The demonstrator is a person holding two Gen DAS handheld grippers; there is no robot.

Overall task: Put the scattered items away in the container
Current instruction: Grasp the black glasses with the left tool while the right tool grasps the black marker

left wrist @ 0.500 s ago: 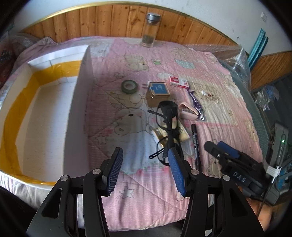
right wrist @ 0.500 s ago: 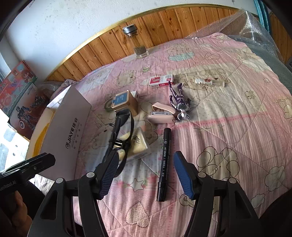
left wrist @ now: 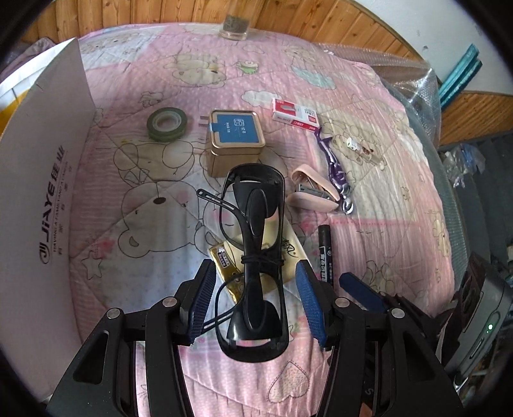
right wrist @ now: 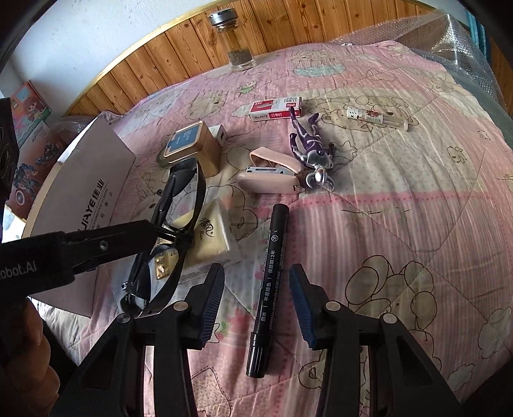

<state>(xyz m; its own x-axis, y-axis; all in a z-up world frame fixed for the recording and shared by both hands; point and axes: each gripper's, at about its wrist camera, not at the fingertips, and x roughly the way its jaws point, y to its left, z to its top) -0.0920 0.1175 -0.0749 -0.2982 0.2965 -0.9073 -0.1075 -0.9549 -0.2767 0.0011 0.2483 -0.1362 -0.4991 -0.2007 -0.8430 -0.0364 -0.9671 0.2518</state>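
Almost nothing looks tidied yet. Your left gripper [left wrist: 253, 298] has its fingers apart around the glasses [left wrist: 256, 253], not yet clamped; your right gripper [right wrist: 256, 301] straddles the marker [right wrist: 267, 288], fingers apart. Both lie on the bed [right wrist: 400, 199] beside the box [left wrist: 41, 179], along with the tape [left wrist: 167, 123], tin [left wrist: 235, 141] and stapler [left wrist: 312, 192].

The glass jar [left wrist: 235, 25] was cut off at the left-wrist view's top edge — only its base showed. The glasses [left wrist: 256, 256] hid much of the yellow packet [left wrist: 224, 259] — its print stayed illegible.
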